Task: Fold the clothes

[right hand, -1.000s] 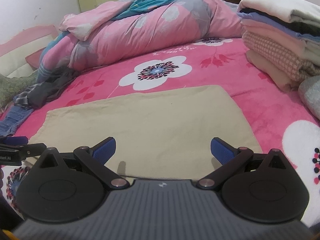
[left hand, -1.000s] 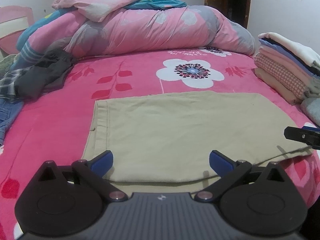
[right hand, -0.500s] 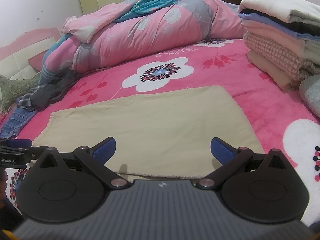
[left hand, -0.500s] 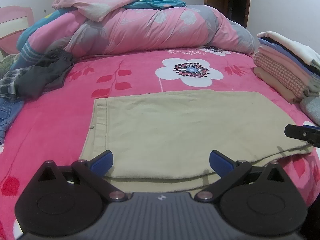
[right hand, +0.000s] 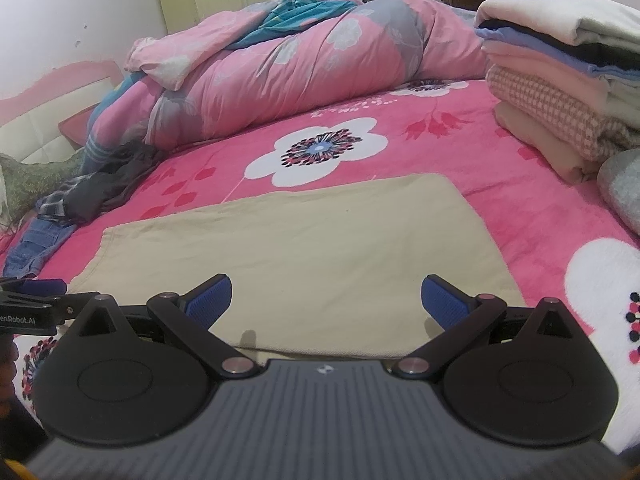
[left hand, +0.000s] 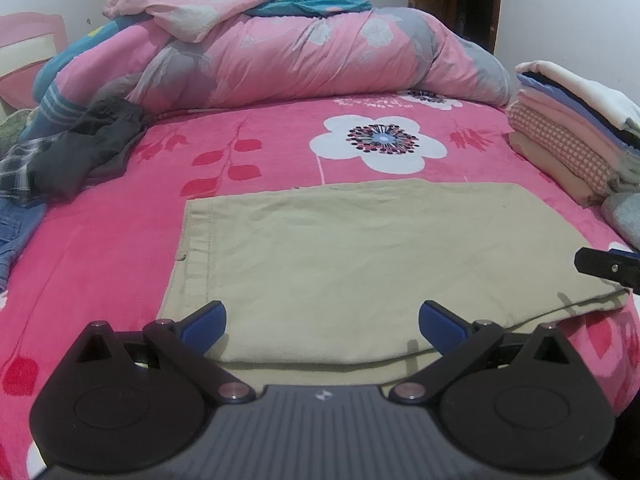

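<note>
A beige garment [left hand: 360, 264] lies flat, folded into a rectangle, on the pink flowered bedspread [left hand: 120, 240]; it also shows in the right wrist view [right hand: 304, 256]. My left gripper [left hand: 322, 322] is open and empty, just above the garment's near edge. My right gripper [right hand: 326, 300] is open and empty, over the near edge at the garment's right side. The right gripper's tip [left hand: 608, 266] shows at the right edge of the left wrist view. The left gripper [right hand: 36, 304] shows at the left edge of the right wrist view.
A stack of folded clothes [left hand: 576, 132] stands at the right of the bed. A bunched pink duvet [left hand: 300, 52] lies across the far side. Unfolded dark, plaid and denim clothes [left hand: 72, 156] lie in a heap at the left.
Both grippers have drawn back and risen slightly from the beige garment. Both stay open. The garment has not moved.
</note>
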A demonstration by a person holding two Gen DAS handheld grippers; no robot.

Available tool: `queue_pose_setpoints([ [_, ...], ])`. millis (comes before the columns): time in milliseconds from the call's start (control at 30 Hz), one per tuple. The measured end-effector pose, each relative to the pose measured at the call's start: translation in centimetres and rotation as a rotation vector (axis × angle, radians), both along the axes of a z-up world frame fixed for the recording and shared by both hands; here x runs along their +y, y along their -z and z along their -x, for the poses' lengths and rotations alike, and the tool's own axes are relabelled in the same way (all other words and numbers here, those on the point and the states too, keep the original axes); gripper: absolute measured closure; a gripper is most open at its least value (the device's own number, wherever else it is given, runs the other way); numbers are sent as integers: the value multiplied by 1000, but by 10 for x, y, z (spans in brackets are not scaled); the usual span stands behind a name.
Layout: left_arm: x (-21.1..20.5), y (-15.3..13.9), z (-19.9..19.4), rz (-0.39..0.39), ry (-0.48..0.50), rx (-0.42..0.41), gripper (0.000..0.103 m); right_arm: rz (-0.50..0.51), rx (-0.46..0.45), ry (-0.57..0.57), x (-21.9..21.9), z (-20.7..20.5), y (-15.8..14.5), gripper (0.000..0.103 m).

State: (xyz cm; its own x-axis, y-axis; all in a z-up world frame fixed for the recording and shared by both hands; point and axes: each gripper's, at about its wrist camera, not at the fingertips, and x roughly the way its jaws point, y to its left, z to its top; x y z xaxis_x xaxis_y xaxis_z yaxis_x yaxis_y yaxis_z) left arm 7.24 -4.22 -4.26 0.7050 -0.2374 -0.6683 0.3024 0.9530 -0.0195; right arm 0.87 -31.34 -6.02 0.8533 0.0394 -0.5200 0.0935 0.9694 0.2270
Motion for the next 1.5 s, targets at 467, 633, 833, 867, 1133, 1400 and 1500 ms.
queue_pose_setpoints([
  [467, -25, 15, -41, -71, -64, 97, 0, 69, 16, -28, 3, -36, -2, 1],
  [633, -28, 23, -49, -99, -75, 111, 0, 78, 41, -52, 5, -56, 10, 1],
  [833, -28, 26, -50, -104, -74, 104, 0, 137, 87, -82, 10, -63, 36, 1],
  [867, -28, 26, -50, -105, -73, 103, 0, 144, 78, -83, 11, -60, 38, 1],
  [1133, -28, 26, -49, -109, -76, 103, 0, 111, 61, -80, 5, -45, 39, 1],
  [1400, -30, 26, -49, -116, -84, 106, 0, 92, 48, -75, 4, -41, 39, 1],
  [1500, -30, 26, -49, -119, -87, 107, 0, 87, 42, -75, 3, -40, 40, 1],
])
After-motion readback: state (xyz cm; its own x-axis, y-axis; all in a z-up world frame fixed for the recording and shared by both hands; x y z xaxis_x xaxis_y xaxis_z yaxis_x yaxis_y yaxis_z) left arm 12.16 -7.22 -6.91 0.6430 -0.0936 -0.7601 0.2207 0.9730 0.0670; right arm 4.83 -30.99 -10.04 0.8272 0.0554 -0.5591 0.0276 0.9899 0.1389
